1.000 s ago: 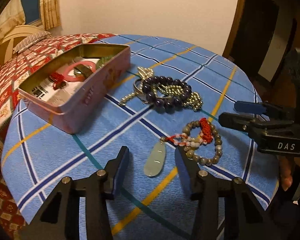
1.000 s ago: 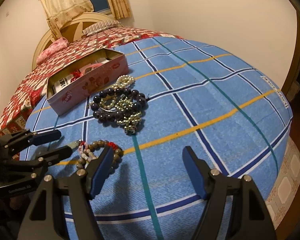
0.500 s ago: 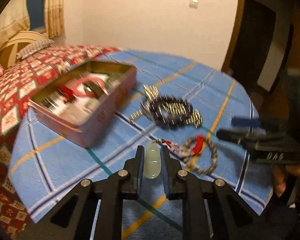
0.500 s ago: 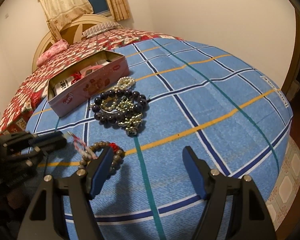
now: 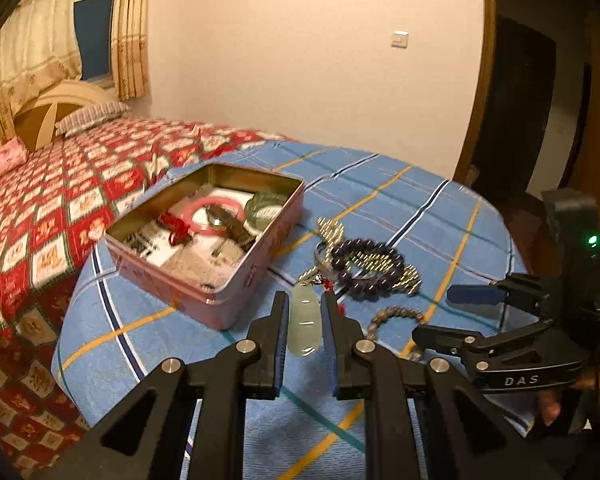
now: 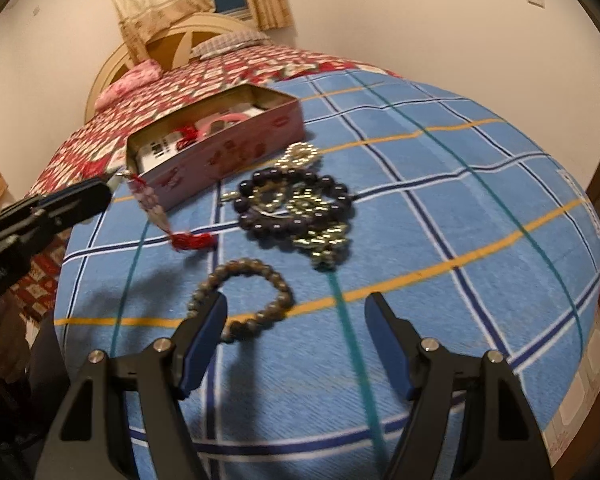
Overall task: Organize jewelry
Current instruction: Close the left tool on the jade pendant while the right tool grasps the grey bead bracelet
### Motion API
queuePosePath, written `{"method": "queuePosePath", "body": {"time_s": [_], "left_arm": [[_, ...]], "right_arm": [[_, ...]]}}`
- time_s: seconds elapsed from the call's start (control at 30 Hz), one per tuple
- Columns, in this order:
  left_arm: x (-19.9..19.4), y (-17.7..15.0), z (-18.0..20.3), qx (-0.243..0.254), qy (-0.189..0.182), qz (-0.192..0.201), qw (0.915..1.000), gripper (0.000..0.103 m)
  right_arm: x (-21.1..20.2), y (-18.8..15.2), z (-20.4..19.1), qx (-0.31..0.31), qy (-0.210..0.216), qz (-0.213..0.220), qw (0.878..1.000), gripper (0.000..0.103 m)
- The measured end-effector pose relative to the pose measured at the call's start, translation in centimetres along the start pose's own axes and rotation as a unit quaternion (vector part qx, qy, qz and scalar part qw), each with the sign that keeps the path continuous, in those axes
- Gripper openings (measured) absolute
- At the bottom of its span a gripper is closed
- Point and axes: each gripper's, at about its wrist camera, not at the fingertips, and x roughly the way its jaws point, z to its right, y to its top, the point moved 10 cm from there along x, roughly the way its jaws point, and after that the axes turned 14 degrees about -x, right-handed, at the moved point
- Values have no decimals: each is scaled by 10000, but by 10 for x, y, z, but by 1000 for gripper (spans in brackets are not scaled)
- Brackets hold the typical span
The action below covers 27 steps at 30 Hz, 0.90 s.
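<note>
My left gripper (image 5: 304,299) is shut on a pale green jade pendant (image 5: 306,332) and holds it above the blue checked tablecloth (image 5: 380,200), near the open pink tin (image 5: 228,304). In the right wrist view the left gripper (image 6: 102,196) is at the left; the pendant's bead string (image 6: 152,206) hangs from it down to a red tassel (image 6: 192,240) on the cloth. My right gripper (image 6: 296,304) stands open over the cloth, its left finger beside a brown bead bracelet (image 6: 244,276). A purple bead bracelet (image 6: 292,200) tangled with a gold chain (image 6: 300,156) lies beyond.
The tin (image 6: 220,156) holds a pink bangle (image 5: 216,204), a red cord and other pieces. A bed with a red patterned quilt (image 5: 40,200) lies behind and left of the table. The table's round edge drops off at the right (image 6: 592,240).
The left gripper went from open around the pendant to shut on it, then rose and swung toward the tin, pulling the bead string and tassel off the brown bracelet. The right gripper shifted slightly.
</note>
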Motion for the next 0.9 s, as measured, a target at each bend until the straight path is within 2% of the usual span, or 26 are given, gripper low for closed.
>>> {"method": "queuePosePath", "body": {"time_s": [0.2,0.27,0.33,0.37,0.4,0.43,0.47,0.5,0.9], "left_arm": [[2,-2,-6,-84,-19,-8,10000,16],[3,-3,-8,-145,-51,-28,9999,16],[3,-3,-10,-228,-98,-53,9997,16],[4,-3,-10,-248,-106,-63,9996,16],[4,-3,-11,-258,-108,-71,9996,16],[4,-3,-11,-254,-104,-70,9996,16],[4,-3,-11,-245,-100,-62,9996,16],[3,-2,-10,-240,-105,-52,9996,16],[-4,1,-6,-195,-167,21,9997,16]], "right_arm": [[21,1,-14,-281,-3,-349,9990,74],[22,0,-16,-452,-134,-385,9981,71],[21,-1,-18,-573,-177,-391,9974,57],[20,-1,-19,-632,-194,-392,9970,43],[19,-2,-20,-702,-220,-397,9965,35],[18,-2,-20,-722,-217,-395,9964,31],[17,-3,-20,-733,-202,-382,9964,18],[16,-4,-20,-733,-201,-369,9964,13],[3,5,-17,-453,20,-38,9990,11]]}}
